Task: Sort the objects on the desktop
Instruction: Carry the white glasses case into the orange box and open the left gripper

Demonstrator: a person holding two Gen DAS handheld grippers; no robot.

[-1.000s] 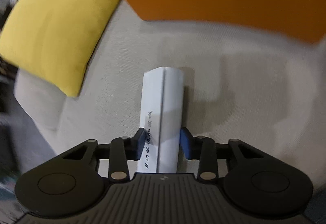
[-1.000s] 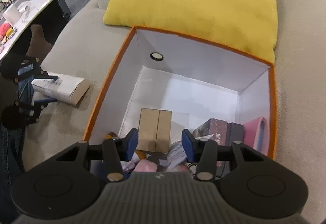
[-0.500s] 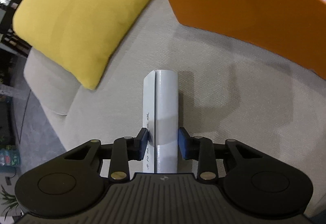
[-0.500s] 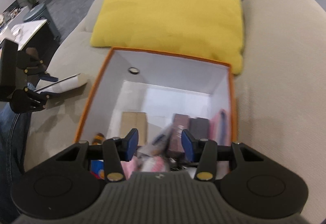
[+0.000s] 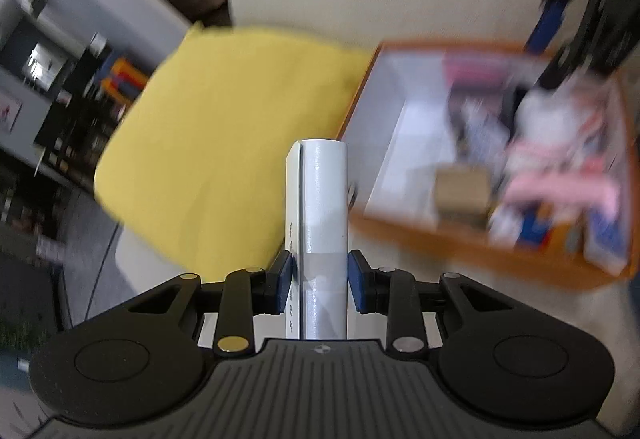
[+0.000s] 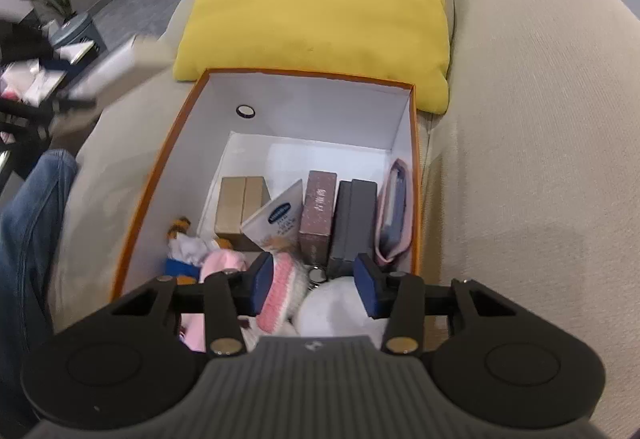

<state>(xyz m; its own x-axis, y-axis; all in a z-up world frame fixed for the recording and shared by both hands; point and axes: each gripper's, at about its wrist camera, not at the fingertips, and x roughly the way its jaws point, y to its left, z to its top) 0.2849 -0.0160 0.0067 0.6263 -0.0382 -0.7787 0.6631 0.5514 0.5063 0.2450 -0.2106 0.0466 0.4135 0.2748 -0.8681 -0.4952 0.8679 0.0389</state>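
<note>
Two tongs up: my left gripper (image 5: 320, 275) clamps the white book (image 5: 323, 211), orange box (image 5: 472, 251) at two o'clock; my right gripper (image 6: 316, 285), just narrowing, hangs half-open over it, holding nothing.

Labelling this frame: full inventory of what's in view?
white book: 1, clamped in left claw, lifted
orange box: 1, white inside, on sofa
yellow cushion: 1, behind box
beige sofa: 1, under all
tan box: 1, in orange box
maroon box: 1, upright
dark grey box: 1, beside maroon
pink pouch: 1, right wall
pink knit item: 1, near end
jeans leg: 1, blue
left claw: shut on book
right claw: open, over box
</note>
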